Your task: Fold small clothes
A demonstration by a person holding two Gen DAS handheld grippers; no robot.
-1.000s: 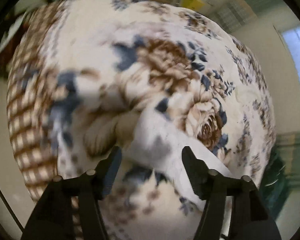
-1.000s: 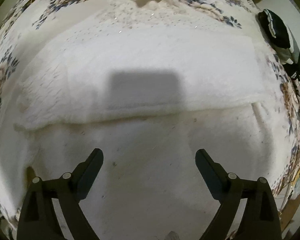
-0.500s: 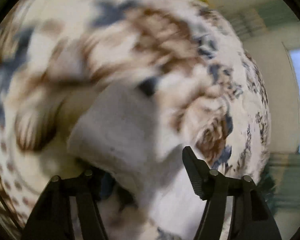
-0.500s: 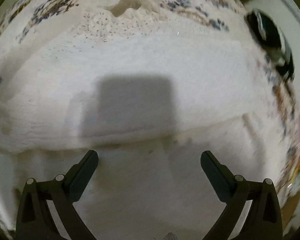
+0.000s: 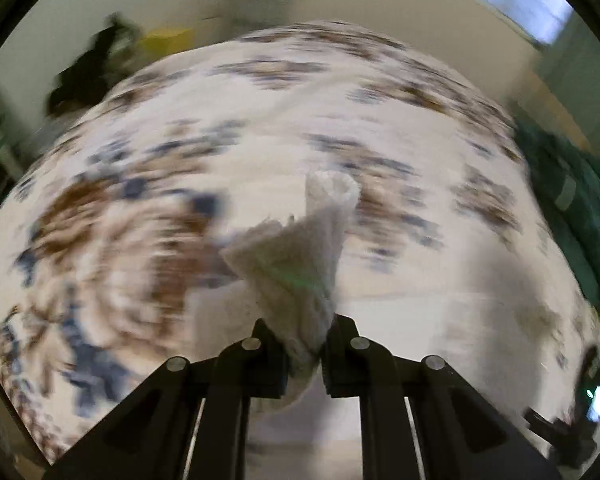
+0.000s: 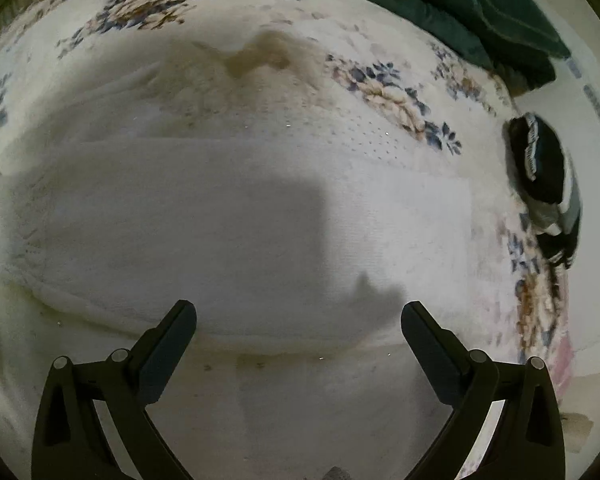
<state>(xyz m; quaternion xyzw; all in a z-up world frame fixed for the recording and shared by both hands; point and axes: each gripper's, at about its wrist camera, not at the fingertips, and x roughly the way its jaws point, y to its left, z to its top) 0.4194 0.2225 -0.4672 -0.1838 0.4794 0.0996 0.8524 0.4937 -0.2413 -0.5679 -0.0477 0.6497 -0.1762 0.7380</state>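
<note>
**Sleeve pinched in the left, right poised over the fold**

Left wrist view: left hand-held gripper [image 5: 303, 344] clenched on a bunched part of the white knit garment [image 5: 300, 264], probably a sleeve or corner, with a rolled, cuff-like end standing up beyond the jaws. Lifted clear of the floral bedspread [image 5: 148, 184], likely so the piece can be carried over the garment's body instead of dragged. Heavily blurred background, so the exact height above the bed impossible to tell. Dark green bedding [image 5: 572, 216] at the far right edge.

Right wrist view: right hand-held gripper [image 6: 299, 320] released, fingers wide apart and grasping nothing, hovering close over the garment [image 6: 236, 208], which lies spread flat on the bedspread [image 6: 148, 8] with a folded edge running left to right just beyond the fingertips. Square shadow cast on the cloth directly ahead. Probably placed there to press or pin the folded layer while the other side comes across. Collar opening toward the far side. Black-and-white item [image 6: 544, 168] on the right, just beside the garment; green bedding [image 6: 460, 0] at far right.
</note>
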